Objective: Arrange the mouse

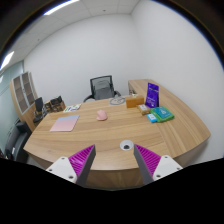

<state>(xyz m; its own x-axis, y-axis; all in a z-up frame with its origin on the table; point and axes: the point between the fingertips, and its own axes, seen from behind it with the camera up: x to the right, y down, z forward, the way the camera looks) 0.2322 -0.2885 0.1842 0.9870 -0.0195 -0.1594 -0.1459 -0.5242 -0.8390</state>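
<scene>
A: The table [100, 135] is light wood; the mouse [102, 115] pink, like the mat [65, 123].
B: Chair [101, 88] black, walls [80, 50] white. The roll [126, 146] looks white, perhaps.

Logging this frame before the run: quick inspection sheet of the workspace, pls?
Surface: curved wooden desk, mostly bare.
Job's things: pink mouse mid-desk, beyond the fingers, right of the pink mousepad, not on it.
Clutter: white tape roll just ahead of the fingers; green books; purple box; brown box.
Grippers: gripper open, holding nothing, above the near desk edge.
Cables: nothing seen.
Surroundings: office chair behind the desk, shelf unit, white walls.
</scene>
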